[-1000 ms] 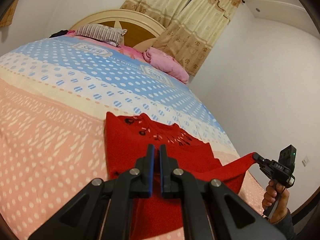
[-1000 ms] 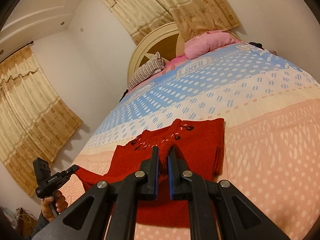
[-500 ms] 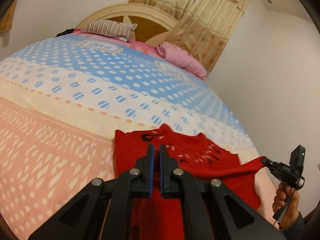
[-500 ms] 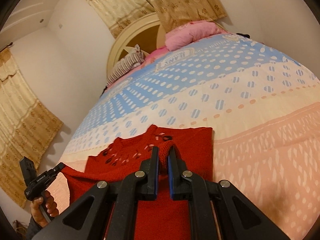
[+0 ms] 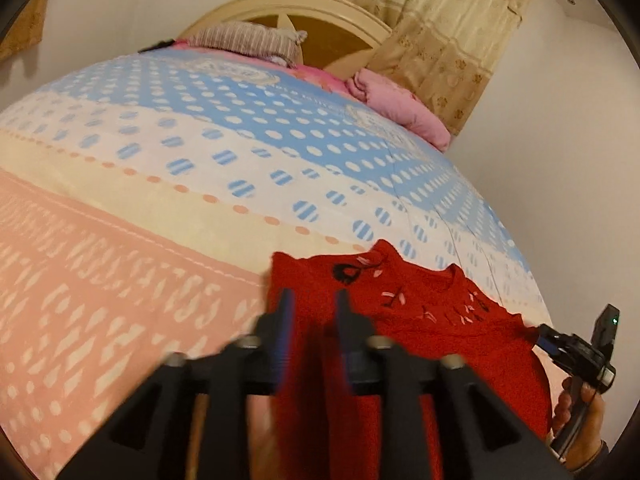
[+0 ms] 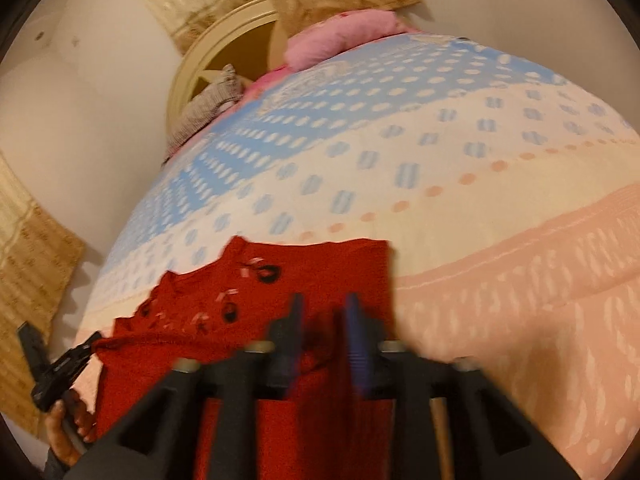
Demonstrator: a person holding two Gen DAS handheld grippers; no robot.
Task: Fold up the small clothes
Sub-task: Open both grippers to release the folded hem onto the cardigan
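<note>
The left gripper [image 5: 314, 308] and right gripper [image 6: 324, 312] both hold their fingers parted, released, around the near edge of the red sweater [image 5: 420, 320], which lies flat on the bed [image 5: 200, 184], apparently with one side folded in and most folds left.

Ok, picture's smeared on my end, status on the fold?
Left tongs open, right tongs open. Red knit sweater lying on the dotted pastel bedspread, both tongs over it. No obstruction seen.
</note>
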